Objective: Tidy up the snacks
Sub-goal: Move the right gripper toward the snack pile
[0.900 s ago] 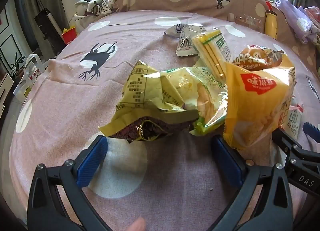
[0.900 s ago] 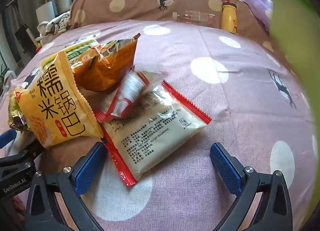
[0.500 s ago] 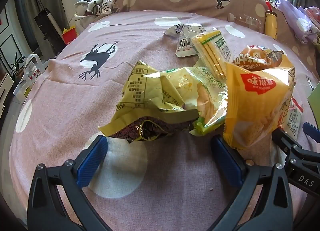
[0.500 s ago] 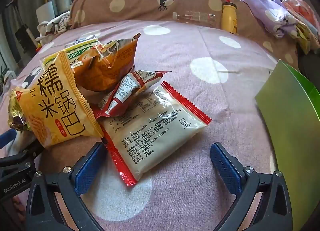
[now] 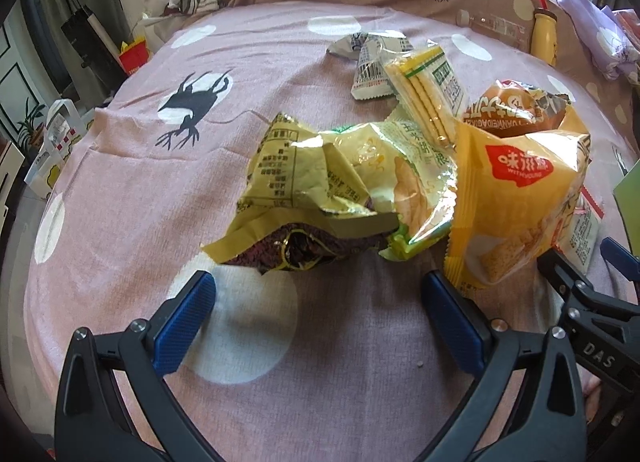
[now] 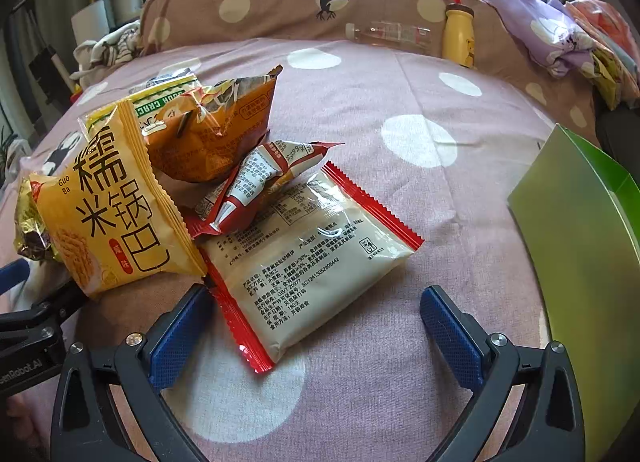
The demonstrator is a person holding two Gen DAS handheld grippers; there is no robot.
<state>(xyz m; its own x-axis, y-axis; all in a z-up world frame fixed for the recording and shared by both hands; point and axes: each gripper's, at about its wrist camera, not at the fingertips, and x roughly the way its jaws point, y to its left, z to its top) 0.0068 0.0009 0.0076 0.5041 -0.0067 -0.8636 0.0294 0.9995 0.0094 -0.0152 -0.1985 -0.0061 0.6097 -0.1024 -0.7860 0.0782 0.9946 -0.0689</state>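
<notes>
Pink polka-dot bedspread [image 5: 120, 189] fills the left wrist view, and on it sits a loose heap of snack packets. Front and centre lies a crumpled pale-green foil bag [image 5: 320, 181], torn open, resting on a dark purple foil wrapper [image 5: 296, 250]. Leaning against its right side stands a puffy orange-yellow rice-cracker bag [image 5: 516, 213], with a clear sleeve of yellow crackers [image 5: 428, 101] propped behind. The left gripper [image 5: 318, 320] hangs just short of the heap, its blue pads spread wide, nothing between them. The green bag looks feather-light and crackly, so my guess is a pinch on its flattened sealed edge would hold better than a squeeze on the slippery belly.

Over to the right wrist view: the right gripper [image 6: 316, 332] is likewise wide open and empty, angled down at a flat cream sachet with red serrated edges [image 6: 304, 262], whose near corner lies between the pads without touching them. A small red-and-white twisted packet [image 6: 260, 185] rests on its far end, and the orange-yellow bag touches its left side. At the right edge a green cardboard box [image 6: 576, 221] stands with its flap up, likely the place for the snacks. The sachet seems thin, floppy and slick; its crimped red border is probably the safest hold.
</notes>
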